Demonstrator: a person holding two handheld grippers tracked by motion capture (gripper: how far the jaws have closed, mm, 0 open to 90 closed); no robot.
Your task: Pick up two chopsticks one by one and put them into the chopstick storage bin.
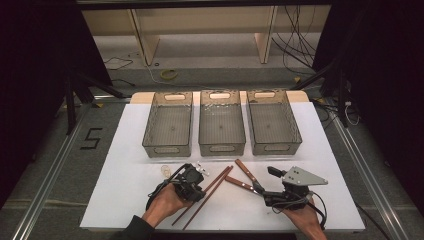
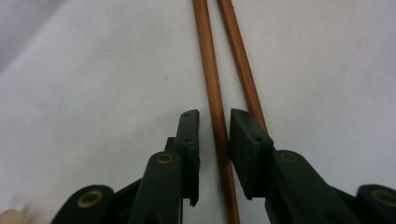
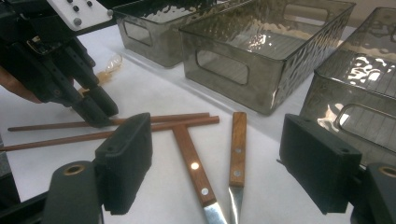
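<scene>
1. My left tool [image 1: 198, 176] sits low over the white bench [image 1: 125, 150], its jaws apart and straddling 1 of the 2 wooden chopsticks [image 2: 212, 93]; neither pad touches the stick as far as I can see in the left gripper view.
2. The second chopstick [image 2: 240, 60] runs just beside the first and passes under the outer edge of 1 jaw.
3. My right tool [image 3: 217, 168] has its jaws wide apart, holding nothing, and points at 2 wooden-handled knives [image 3: 236, 144] lying side by side on the bench.
4. In the right gripper view the knife handles [image 3: 191, 156] reach up toward the thick ends of the chopsticks; 1 handle touches or nearly touches them.
5. From the high view I see 3 smoked-plastic bins [image 1: 222, 125] in a row behind everything, well apart from both tools.
6. A small clear object [image 1: 165, 170] lies just beside my left tool; I cannot tell what it is.
</scene>
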